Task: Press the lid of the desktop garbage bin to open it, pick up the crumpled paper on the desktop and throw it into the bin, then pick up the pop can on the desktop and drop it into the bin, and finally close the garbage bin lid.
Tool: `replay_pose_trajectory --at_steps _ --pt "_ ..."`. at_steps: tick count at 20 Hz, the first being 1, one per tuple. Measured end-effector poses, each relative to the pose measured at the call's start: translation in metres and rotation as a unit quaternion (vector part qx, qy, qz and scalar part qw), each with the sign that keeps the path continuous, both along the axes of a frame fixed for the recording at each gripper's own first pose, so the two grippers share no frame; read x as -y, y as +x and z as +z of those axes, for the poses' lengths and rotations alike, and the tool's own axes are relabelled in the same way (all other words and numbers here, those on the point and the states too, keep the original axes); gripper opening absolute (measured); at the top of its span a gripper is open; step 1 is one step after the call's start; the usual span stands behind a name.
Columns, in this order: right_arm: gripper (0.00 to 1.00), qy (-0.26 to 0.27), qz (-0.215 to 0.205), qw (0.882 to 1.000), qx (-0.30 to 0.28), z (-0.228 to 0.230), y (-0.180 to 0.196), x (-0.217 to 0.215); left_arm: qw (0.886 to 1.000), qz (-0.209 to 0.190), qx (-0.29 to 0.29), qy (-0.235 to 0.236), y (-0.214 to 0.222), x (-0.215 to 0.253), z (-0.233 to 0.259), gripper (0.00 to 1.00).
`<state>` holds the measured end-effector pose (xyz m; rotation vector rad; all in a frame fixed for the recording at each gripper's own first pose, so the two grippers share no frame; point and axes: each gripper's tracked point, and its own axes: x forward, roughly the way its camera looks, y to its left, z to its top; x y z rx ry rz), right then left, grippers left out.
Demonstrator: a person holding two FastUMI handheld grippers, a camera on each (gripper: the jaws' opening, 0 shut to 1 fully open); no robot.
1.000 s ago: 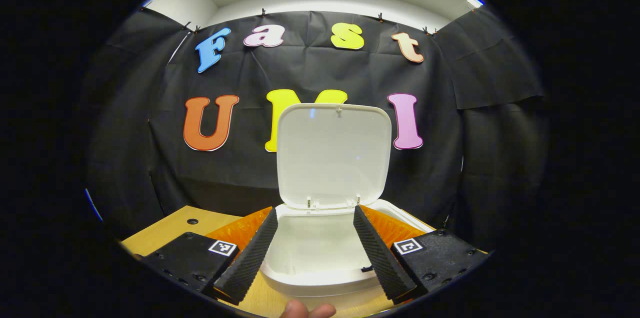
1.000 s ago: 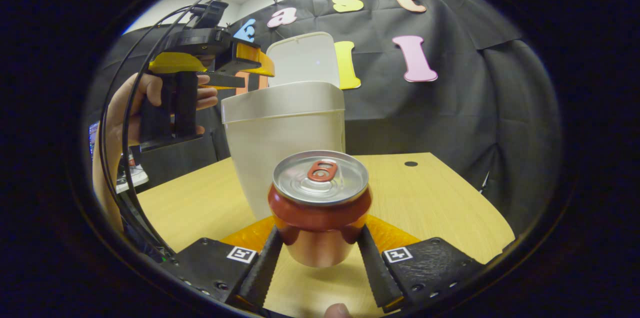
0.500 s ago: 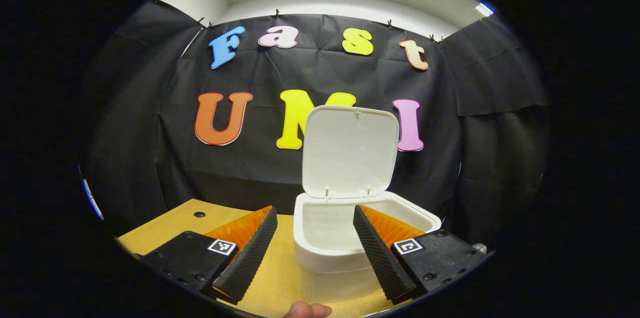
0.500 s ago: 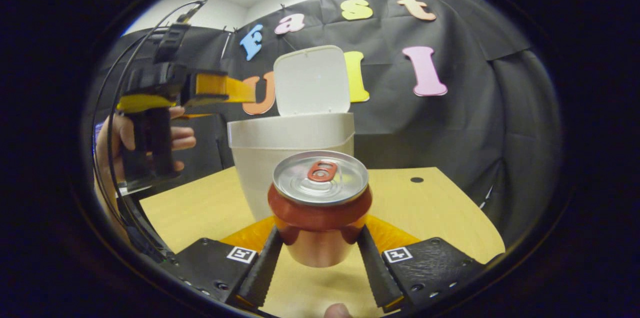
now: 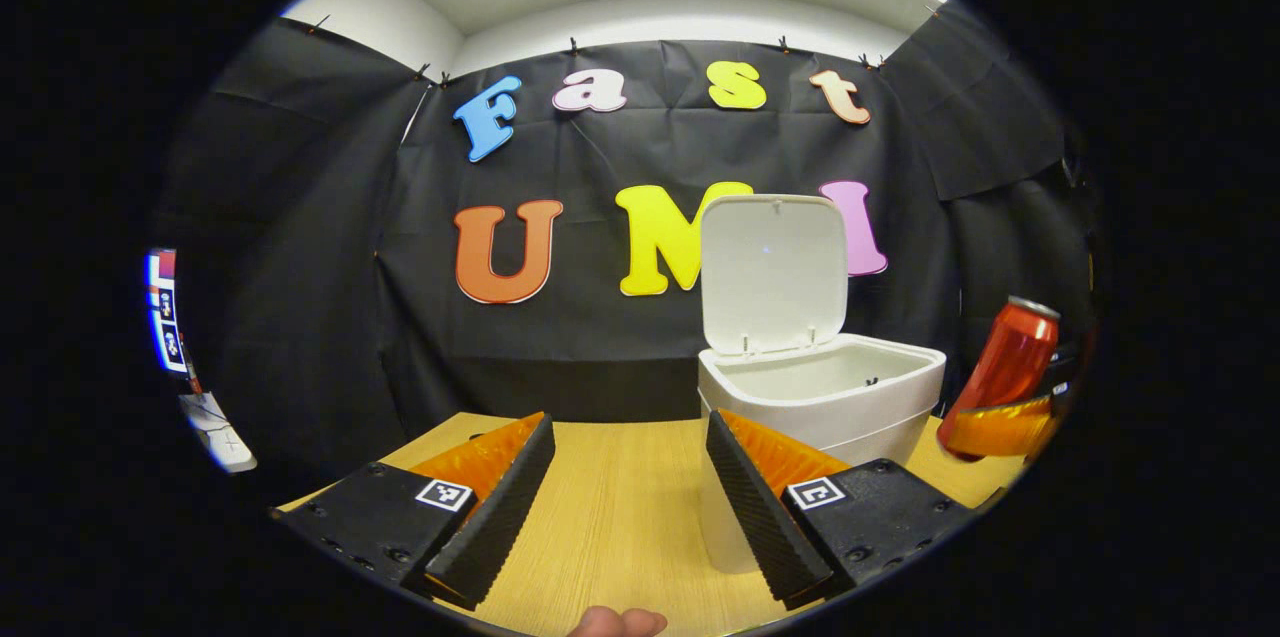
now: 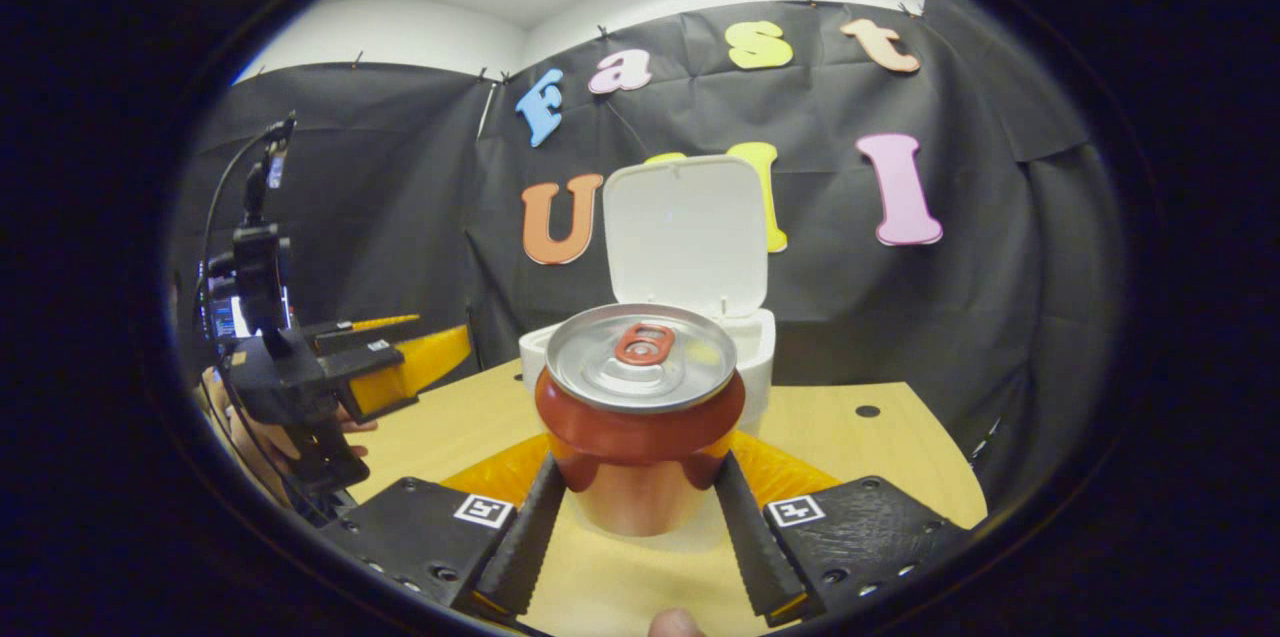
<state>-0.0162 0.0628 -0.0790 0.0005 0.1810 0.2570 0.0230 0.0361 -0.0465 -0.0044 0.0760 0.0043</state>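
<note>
The white desktop bin (image 5: pixel 822 395) stands on the table with its lid (image 5: pixel 775 272) swung up and upright. My left gripper (image 5: pixel 630 507) hangs open to the bin's left, above the table, nothing between its fingers. A red pop can (image 6: pixel 640 417) with a silver top sits upright between my right gripper's (image 6: pixel 640 537) fingers, which are shut on its lower body. Behind the can the bin (image 6: pixel 757 357) and its raised lid (image 6: pixel 688 235) stand close. The can (image 5: pixel 1005 367) also shows right of the bin in the left gripper view. The left gripper (image 6: pixel 385 372) shows at the left.
The light wooden table (image 5: pixel 610 517) carries the bin and has a small round hole (image 6: pixel 868 411) at the back right. A hand (image 6: pixel 250 432) holds the left gripper's handle, with cables above it. A lit screen (image 5: pixel 163 312) sits beyond the table's left side.
My left gripper has drawn back from over the bin's opening to its left and lower. My right gripper has carried the can upward and closer to the bin.
</note>
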Motion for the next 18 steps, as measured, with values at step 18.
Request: replay_pose_trajectory --at_steps 18 --pt "0.77 -0.034 -0.011 0.996 0.080 0.099 0.064 -0.042 0.999 -0.014 -0.026 -0.023 -0.005 -0.022 -0.036 0.98"
